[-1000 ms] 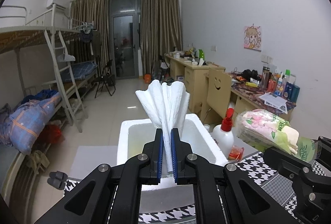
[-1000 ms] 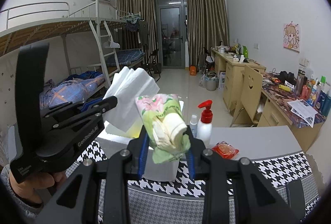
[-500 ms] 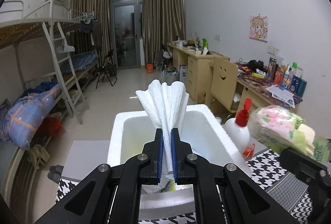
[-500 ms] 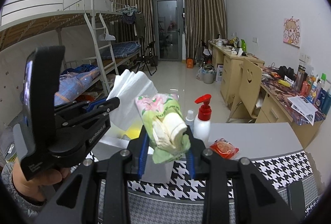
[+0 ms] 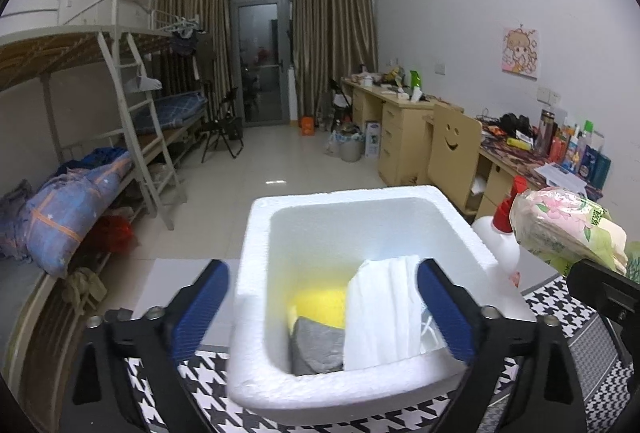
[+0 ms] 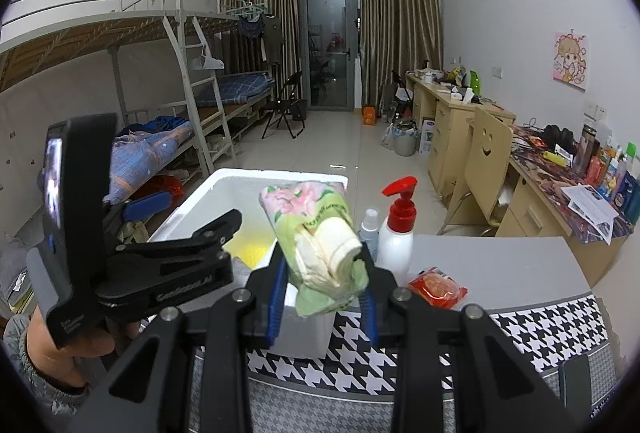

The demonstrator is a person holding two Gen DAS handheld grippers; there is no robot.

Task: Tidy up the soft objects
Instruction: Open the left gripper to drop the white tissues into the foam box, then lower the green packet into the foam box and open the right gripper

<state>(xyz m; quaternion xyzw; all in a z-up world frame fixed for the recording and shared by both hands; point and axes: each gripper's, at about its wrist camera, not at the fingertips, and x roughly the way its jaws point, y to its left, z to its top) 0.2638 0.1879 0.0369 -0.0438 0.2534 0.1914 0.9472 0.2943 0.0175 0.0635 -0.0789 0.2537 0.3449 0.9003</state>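
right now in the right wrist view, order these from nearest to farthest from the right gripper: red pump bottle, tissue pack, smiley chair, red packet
1. tissue pack, clamped in the right gripper
2. red packet, just right on the table
3. red pump bottle, behind the packet
4. smiley chair, beyond the table, right

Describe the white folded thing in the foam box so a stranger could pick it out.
On the houndstooth table stands a white foam box. Inside, against its right wall, leans the folded white tissue stack, the only white item beside a yellow piece and a grey cloth.
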